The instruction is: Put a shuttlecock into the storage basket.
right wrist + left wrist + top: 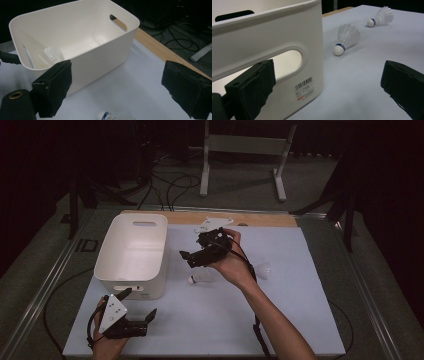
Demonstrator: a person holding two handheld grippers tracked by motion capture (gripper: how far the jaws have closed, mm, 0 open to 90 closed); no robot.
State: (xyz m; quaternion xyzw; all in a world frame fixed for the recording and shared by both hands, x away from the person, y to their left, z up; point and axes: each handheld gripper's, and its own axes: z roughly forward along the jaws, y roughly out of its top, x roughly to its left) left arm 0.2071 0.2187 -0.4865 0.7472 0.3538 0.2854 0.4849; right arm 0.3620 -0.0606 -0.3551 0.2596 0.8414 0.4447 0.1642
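A person works two hand-held black two-jaw grippers over a white foam-board table top, with a white rectangular plastic bin with cut-out handles as the fixed point of the scene. The right gripper hangs in the air just to the right of the bin, above the board, its jaws spread wide with nothing between them; in the right gripper view its two black pads frame the bin's open top and near wall. Inside the bin, against one end wall, lies one white feathered shuttlecock. A second white shuttlecock with a blue band round its cork lies on its side on the board just to the right of the bin's near corner, below the right gripper; its cork shows at the bottom edge of the right gripper view. A third white shuttlecock lies farther right of the bin, beyond the person's right wrist. The left gripper rests low at the bin's near end, its jaws also wide apart and holding nothing, one jaw touching or nearly touching the bin's handle wall, the other clear of it over the board. In the left gripper view the bin's barcode label sits beneath the handle slot.
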